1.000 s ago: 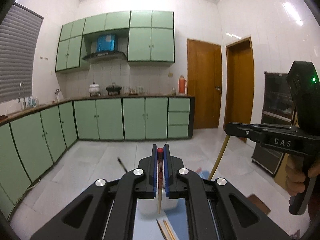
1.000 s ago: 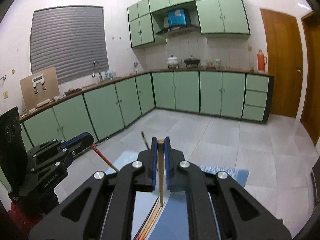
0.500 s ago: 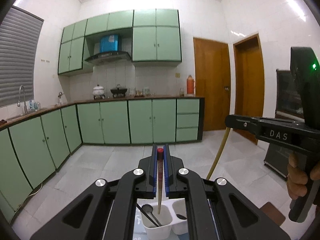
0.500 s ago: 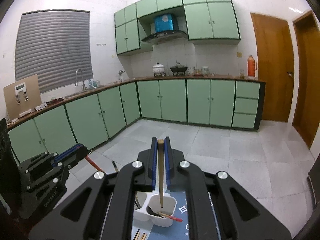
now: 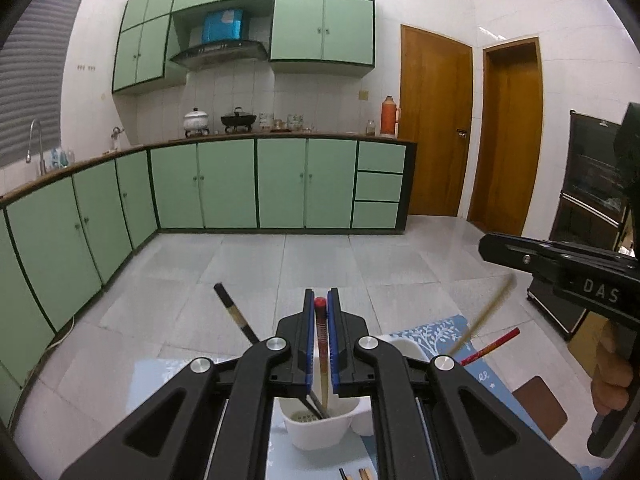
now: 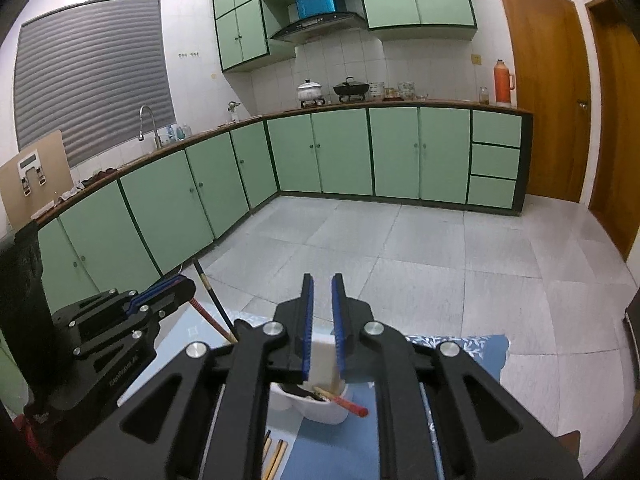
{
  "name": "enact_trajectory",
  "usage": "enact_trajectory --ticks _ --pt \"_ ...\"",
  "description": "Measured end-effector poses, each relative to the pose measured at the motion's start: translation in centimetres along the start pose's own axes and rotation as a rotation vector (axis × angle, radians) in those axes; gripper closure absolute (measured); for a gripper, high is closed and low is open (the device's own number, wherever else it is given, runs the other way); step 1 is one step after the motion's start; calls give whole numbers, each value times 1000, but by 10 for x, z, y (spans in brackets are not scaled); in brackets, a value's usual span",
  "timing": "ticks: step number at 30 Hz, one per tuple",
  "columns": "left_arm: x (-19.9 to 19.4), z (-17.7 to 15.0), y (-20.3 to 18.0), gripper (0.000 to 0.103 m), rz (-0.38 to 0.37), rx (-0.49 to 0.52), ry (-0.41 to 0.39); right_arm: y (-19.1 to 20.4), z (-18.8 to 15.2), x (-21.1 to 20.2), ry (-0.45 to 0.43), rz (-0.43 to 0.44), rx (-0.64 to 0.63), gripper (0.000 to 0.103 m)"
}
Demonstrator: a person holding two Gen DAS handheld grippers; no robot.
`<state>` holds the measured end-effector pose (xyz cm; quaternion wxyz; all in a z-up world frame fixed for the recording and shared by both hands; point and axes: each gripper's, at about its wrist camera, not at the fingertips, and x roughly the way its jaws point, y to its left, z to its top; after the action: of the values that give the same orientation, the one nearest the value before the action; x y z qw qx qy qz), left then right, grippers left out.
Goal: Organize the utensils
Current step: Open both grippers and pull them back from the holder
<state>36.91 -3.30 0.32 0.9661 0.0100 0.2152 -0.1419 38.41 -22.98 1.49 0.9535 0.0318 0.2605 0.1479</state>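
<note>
My left gripper (image 5: 320,300) is shut on a red-topped chopstick (image 5: 321,332), whose lower end hangs inside the white utensil holder (image 5: 320,428). A dark-tipped stick (image 5: 236,312) leans out of the same compartment. My right gripper (image 6: 322,284) hovers over the holder (image 6: 320,408) with its jaws opening and nothing pressed between the pads. In the left wrist view a blurred tan chopstick (image 5: 488,316) slants down below the right gripper (image 5: 560,264). A red chopstick (image 6: 348,404) pokes out of the right compartment.
The holder stands on a blue patterned mat (image 6: 460,348). Loose tan chopsticks (image 6: 276,456) lie on the mat near me. A hand (image 5: 612,384) grips the right tool's handle. Green cabinets and tiled floor fill the background.
Both grippers have sunk toward the white holder, which has come into view. The right jaws have parted and the tan chopstick no longer sits between them. The left grip is unchanged.
</note>
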Motion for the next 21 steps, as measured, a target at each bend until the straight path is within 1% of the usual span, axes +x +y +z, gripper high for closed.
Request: enact_trajectory --ticks 2,3,4,5,7,9,12,14,17,18,19,21 --pt "-6 0 2 89 -2 -6 -5 0 1 -4 -9 -6 9 79" --pt "-10 1 3 86 -2 -7 -10 -1 1 -8 -21 -14 15 65" --pt "-15 2 4 76 1 -7 -16 -2 1 -12 -31 -23 20 51" --pt "-21 3 4 67 3 -9 -25 -3 0 -19 -51 -37 28 47" --pt "-35 3 5 61 4 -11 -43 -5 -2 -31 -78 -46 34 36" --pt "-48 2 7 57 8 -13 -52 -7 -8 -47 -105 -54 36 28" --pt "-71 -7 6 51 10 -20 -69 -9 -21 -70 -129 -59 47 22" --pt "-87 -16 4 44 22 -11 -79 -10 -32 -83 -135 -63 51 19" --pt "-105 -34 1 43 35 -13 -72 -7 -56 -101 -132 -73 46 16" --pt "-112 -42 1 42 33 -21 -64 -2 -73 -109 -119 -79 43 14" --pt "-116 -47 0 41 32 -25 -56 -2 -73 -109 -119 -79 43 14" --pt "-125 -63 -1 40 39 -26 -37 3 -95 -117 -100 -85 42 13"
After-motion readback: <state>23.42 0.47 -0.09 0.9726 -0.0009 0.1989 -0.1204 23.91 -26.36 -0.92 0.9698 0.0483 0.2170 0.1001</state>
